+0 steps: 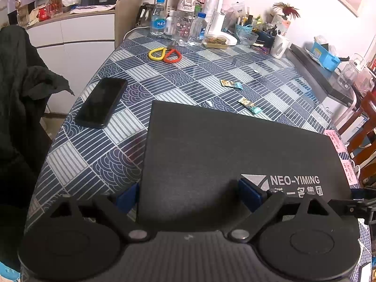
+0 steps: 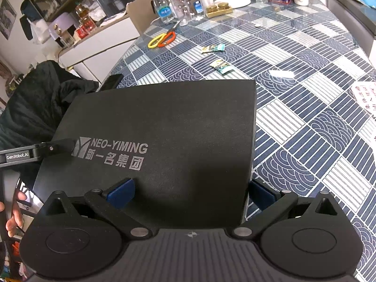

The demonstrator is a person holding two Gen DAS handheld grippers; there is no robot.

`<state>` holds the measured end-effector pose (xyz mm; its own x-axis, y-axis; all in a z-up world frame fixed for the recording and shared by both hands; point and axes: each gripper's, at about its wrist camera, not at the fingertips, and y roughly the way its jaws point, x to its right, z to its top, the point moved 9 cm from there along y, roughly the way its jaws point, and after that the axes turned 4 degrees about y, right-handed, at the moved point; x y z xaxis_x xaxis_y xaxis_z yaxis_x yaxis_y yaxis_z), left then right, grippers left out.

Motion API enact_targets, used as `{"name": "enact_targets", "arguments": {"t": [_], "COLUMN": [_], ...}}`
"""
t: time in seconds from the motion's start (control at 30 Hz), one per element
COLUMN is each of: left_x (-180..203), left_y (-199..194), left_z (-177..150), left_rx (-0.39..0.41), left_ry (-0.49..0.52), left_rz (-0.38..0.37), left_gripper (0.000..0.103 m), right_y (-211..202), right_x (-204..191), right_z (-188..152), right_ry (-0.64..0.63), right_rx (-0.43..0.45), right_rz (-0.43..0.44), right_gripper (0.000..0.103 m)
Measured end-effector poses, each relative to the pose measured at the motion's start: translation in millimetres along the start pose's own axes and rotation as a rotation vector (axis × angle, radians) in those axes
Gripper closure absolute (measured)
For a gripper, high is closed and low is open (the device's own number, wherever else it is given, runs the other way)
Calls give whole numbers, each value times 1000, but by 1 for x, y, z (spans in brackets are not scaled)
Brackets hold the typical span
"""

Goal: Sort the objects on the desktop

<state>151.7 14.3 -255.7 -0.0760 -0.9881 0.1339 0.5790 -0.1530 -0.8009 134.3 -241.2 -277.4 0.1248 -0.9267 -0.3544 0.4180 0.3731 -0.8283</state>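
Black matte flat box (image 1: pixel 235 155) printed NEO-YIMING lies near the patterned blue table (image 1: pixel 98 155) edge; left gripper (image 1: pixel 188 195) and right gripper (image 2: pixel 191 192) each straddle a near corner, fingers apart; small blue basket (image 1: pixel 244 29) holds pens.

My left tool (image 1: pixel 188 193) and right tool (image 2: pixel 191 191) look alike: matte black linkages on round black housings, silver pivot pins, a ribbed grey body, blue textured pads (image 2: pixel 121 192). One side arm reads "GenRobot.AI".
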Motion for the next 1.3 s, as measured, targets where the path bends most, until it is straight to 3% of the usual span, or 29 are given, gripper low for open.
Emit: {"name": "enact_targets", "arguments": {"t": [0.47, 0.87, 1.13, 1.3], "left_x": [1, -2, 9, 8], "left_y": [5, 8, 7, 8], "left_z": [-6, -7, 1, 3], "left_rx": [-22, -8, -77, -108], "left_ry": [-13, -3, 64, 51], "left_rz": [-14, -2, 81, 84], "left_gripper": [0, 0, 0, 0], "right_y": [2, 3, 3, 3], "right_x": [-5, -3, -4, -4], "right_z": [-2, -4, -4, -5], "right_ry": [-41, -48, -50, -52], "right_rx": [-3, -2, -10, -7], "right_rz": [-44, -32, -40, -43], "right_gripper": [0, 0, 0, 0]}}
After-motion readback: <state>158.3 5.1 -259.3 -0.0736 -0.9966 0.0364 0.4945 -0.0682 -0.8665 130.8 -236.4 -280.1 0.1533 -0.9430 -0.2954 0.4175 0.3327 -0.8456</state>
